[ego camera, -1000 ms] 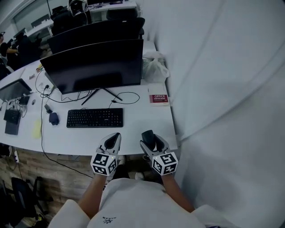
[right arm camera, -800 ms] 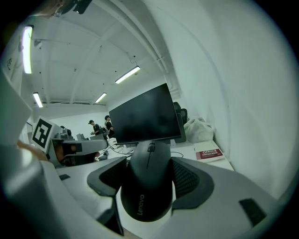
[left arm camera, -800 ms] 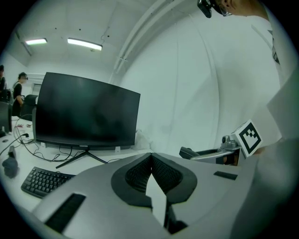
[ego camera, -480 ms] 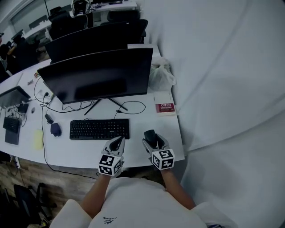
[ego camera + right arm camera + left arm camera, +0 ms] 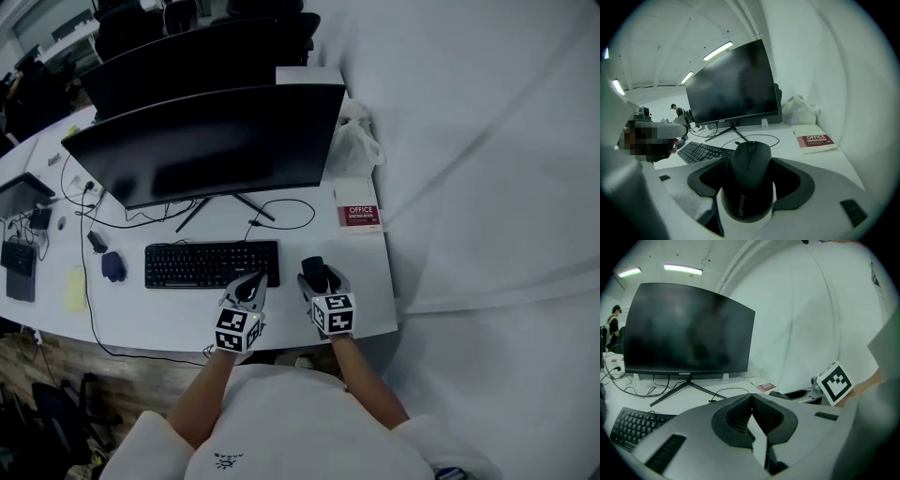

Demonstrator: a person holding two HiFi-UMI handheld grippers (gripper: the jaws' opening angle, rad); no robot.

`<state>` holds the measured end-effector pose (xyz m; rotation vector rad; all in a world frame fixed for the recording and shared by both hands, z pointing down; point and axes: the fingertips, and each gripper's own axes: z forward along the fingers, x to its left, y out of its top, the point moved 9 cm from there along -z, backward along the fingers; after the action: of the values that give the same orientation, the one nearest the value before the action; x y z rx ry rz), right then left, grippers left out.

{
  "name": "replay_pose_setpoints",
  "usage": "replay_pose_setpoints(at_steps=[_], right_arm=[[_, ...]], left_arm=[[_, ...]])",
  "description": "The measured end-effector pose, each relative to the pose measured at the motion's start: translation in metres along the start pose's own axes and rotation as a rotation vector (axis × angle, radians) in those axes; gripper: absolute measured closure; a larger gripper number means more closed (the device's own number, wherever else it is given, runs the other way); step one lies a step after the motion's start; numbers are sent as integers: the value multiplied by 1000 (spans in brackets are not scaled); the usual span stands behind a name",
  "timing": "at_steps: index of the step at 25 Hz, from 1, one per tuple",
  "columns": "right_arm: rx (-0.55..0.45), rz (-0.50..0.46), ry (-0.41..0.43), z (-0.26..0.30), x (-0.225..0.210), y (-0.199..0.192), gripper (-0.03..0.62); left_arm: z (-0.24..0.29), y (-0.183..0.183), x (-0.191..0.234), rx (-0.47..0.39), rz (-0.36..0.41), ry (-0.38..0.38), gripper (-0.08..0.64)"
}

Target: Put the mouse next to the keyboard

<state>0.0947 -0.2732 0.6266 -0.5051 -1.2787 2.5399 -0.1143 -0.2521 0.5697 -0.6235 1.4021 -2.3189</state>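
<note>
1. The white desk [image 5: 187, 309] runs across the middle of the head view, from the left edge to the right of centre.
2. The curved monitor [image 5: 206, 141] stands on its stand in the upper half of the frame. Its screen is dark.
3. The black keyboard [image 5: 212, 263] lies in front of the monitor, just left of centre.
4. The red-and-white book [image 5: 360, 216] lies flat near the desk's right edge, to the upper right of the keyboard.
5. The left gripper [image 5: 249, 284] sits over the keyboard's lower right corner. Its jaws are closed, tip against tip, with nothing between them.
6. The right gripper [image 5: 319, 277] sits just right of the left one, near the desk's front edge. Its jaws stand wide and clamp the mouse from both sides.
7. The black mouse [image 5: 749, 180] rests between the right gripper's pads, just right of the keyboard's right end. No view shows whether it touches the desk.
</note>
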Motion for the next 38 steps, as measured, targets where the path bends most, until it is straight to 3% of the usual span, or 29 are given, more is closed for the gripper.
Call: replay_pose_setpoints(at_steps=[17, 38], right_arm=[[162, 37, -134, 70, 9, -23, 287], [230, 4, -220, 97, 9, -31, 287]], left_arm=[[19, -19, 31, 73, -31, -43, 548], [26, -17, 63, 78, -35, -72, 549]])
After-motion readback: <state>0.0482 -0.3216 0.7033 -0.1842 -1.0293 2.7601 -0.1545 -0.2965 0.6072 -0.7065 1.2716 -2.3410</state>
